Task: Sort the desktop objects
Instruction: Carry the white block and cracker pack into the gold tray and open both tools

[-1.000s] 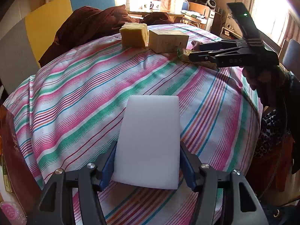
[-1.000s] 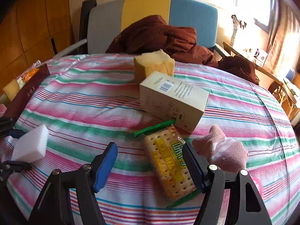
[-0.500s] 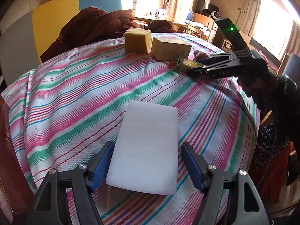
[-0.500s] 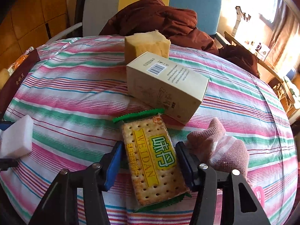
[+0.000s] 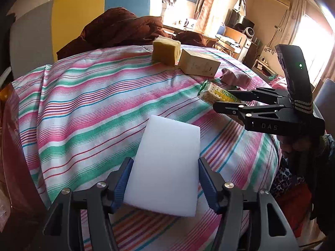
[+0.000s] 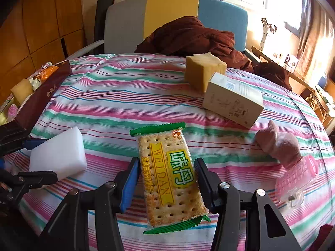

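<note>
Striped cloth (image 6: 129,96) covers the counter. Left tongs (image 5: 165,185) clamp the white sponge (image 5: 165,165) by its sides at 6 o'clock in the left wrist view. Right tongs (image 6: 166,185) pinch the cracker packet (image 6: 169,177) at 6 o'clock in the right wrist view; the cardboard box (image 6: 233,101) lies at 1 o'clock.

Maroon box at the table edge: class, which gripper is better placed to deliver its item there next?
Left, probably. The left gripper, jaws gripping the white sponge, sits beside the maroon box; the right gripper, holding the cracker packet, is farther away.
</note>
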`<state>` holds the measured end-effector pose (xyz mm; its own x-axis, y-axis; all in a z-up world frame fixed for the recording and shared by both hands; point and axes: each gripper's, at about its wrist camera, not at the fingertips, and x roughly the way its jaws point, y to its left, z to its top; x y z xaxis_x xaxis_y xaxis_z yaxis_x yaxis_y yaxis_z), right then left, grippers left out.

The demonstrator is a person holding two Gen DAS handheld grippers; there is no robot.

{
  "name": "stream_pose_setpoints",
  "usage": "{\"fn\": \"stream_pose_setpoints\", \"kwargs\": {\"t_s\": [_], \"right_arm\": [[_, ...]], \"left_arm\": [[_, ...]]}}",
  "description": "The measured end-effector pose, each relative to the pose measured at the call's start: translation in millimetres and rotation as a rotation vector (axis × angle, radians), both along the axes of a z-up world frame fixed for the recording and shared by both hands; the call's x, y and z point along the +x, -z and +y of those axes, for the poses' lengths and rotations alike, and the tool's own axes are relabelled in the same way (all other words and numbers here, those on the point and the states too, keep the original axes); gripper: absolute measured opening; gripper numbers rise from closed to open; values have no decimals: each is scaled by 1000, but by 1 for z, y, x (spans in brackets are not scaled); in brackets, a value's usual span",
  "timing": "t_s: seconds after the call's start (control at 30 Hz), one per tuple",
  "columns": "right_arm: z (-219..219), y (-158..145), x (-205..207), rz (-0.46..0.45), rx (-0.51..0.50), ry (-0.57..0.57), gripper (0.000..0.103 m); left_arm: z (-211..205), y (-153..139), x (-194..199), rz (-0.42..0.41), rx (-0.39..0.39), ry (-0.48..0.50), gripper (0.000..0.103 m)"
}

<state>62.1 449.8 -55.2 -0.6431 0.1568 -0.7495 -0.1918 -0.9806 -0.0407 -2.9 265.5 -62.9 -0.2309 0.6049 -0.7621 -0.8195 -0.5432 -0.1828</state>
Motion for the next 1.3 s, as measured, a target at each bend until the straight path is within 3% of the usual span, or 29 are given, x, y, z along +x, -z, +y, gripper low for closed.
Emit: {"fn": "stream_pose_setpoints", "kwargs": {"t_s": [0.37, 0.53, 0.73, 0.9, 1.1, 1.3], "right_arm": [[-57, 13, 18, 34, -39, -8, 54], [-74, 17, 20, 44, -25, -22, 54], [-74, 17, 21, 58, -32, -6, 54], [-75, 17, 20, 65, -39, 6, 54], [-85, 14, 12, 68, -58, 1, 50], [-110, 10, -9, 78, -79, -61, 49]], "left_arm": [[-33, 0, 32, 63, 3, -37, 64], [-52, -9, 40, 68, 63, -65, 61], [-98, -49, 48, 133, 167, -149, 61], [-150, -72, 18, 125, 207, -334, 61], [-209, -76, -42, 44, 182, -564, 62], [-227, -63, -88, -34, 135, -664, 62]]}}
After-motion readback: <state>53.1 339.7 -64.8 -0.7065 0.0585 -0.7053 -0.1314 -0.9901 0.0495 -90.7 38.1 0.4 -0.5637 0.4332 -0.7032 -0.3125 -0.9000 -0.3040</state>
